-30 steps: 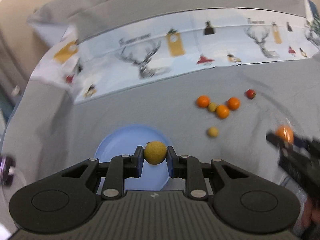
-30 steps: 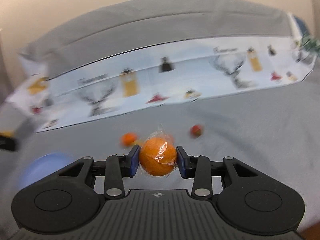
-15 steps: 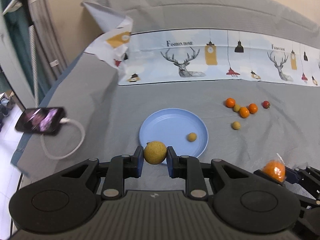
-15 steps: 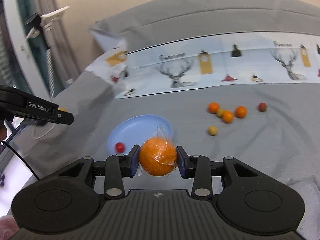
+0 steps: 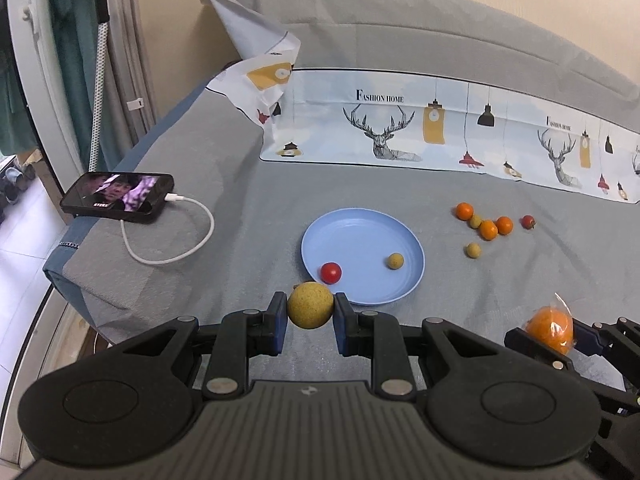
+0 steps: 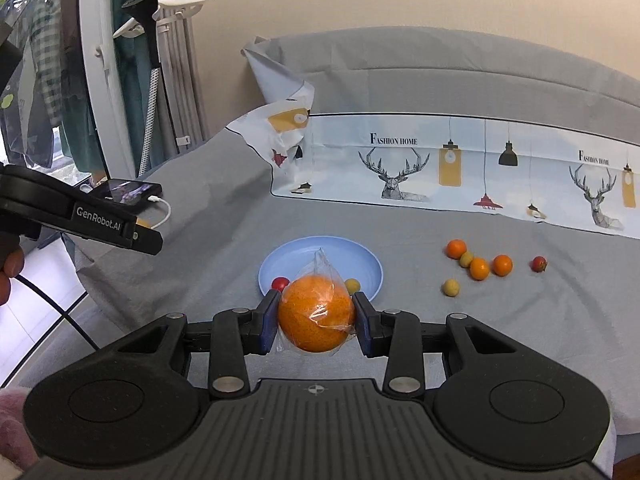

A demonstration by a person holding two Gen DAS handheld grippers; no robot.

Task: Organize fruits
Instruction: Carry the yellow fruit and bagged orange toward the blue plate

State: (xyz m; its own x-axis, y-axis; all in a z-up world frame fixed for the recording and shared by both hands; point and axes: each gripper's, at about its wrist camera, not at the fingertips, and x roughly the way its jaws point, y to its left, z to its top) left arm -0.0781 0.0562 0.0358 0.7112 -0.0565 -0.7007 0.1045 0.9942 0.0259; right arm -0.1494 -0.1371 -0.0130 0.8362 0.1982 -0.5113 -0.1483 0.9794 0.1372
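So the left gripper (image 5: pixel 310 311) is clamped on a rough, dull-yellow ball of a fruit (image 5: pixel 310 310), just in front of the blue plate (image 5: pixel 360 224). The right gripper (image 6: pixel 316 314) is squeezing an orange (image 6: pixel 314 314) wrapped in clear plastic, also in front of the plate. In the plate: one red tomato (image 5: pixel 331 272), one small yellow fruit (image 5: pixel 395 261). Right of the plate on the bed (image 5: pixel 240 184): three small oranges (image 5: pixel 488 229), two yellowish ones (image 5: pixel 473 250), one red (image 5: pixel 528 222).

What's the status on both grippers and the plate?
Left gripper shut on yellow-brown fruit. Right gripper shut on bagged orange. Blue plate ahead, nothing blocking.
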